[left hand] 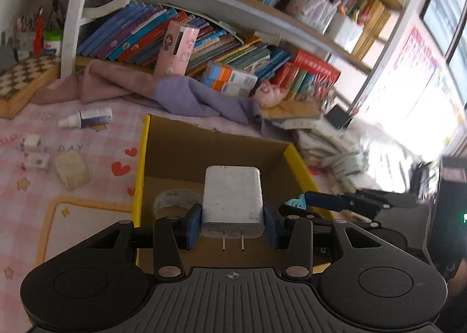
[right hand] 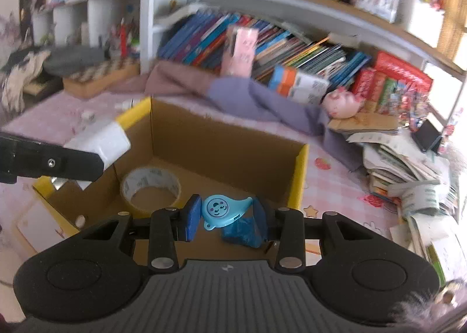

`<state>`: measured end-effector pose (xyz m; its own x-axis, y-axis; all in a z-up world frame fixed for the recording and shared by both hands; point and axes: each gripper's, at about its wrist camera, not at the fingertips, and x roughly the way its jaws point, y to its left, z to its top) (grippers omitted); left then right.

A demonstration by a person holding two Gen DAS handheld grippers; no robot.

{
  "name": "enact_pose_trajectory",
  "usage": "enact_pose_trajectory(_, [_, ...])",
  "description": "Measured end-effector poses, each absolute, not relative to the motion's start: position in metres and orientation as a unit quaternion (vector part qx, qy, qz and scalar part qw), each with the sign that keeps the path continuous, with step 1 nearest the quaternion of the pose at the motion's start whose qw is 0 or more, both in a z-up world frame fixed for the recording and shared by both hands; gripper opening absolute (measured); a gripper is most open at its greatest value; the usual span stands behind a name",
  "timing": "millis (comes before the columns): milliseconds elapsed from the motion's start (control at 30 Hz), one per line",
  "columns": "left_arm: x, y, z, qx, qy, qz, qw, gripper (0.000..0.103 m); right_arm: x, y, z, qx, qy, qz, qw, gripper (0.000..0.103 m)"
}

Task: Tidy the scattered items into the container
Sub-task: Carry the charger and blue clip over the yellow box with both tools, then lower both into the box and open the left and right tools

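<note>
Holding, left wrist view: your left gripper (left hand: 232,226) is closed on the white charger (left hand: 232,198), pads on its two narrow sides near the plug end, prongs pointing back at the camera.
Charger position: it hangs over the open cardboard box (left hand: 287,152), above the near part of the floor; the tape roll (left hand: 172,200) lies inside, just left of it.
Charger handling: hard, smooth plastic, fairly dense for its bulk, I judge; the flat sides suit the pads, but the gloss could let it slide, so lower it before you let go.
Left on the bench: a small spray bottle (left hand: 86,119) near the far left, a beige block (left hand: 71,169) and two small white cubes (left hand: 32,152) left of the box's yellow rim.
Bottle handling: likely light and round, apt to roll; take it across the body.
Block handling: looks soft; hold it by its broad faces.
Holding, right wrist view: your right gripper (right hand: 224,217) is closed, not fully, on a blue teardrop-shaped tag (right hand: 221,210), with a crumpled blue wrapper (right hand: 240,232) against the right finger; whether the wrapper is gripped or lying in the box I cannot tell.
Tag position: over the box's near right part, right of the tape roll.
Tag handling: thin, light, probably stiff plastic; it is pinched edge to edge and could twist out.
Other hand seen here: the left gripper with the charger sits at the box's left rim.
</note>
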<state>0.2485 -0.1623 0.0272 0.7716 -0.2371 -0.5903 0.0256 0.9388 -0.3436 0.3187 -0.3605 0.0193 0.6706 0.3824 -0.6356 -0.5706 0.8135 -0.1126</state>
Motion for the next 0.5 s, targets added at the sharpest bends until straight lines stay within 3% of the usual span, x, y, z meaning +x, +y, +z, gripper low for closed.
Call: enact_pose_trajectory(500, [0.290, -0.198, -0.006, -0.026, 0.401, -0.085, 0.912, 0.042, 0.369, -0.324, -0.024, -0.289, 0.382, 0.322, 0.817, 0.037])
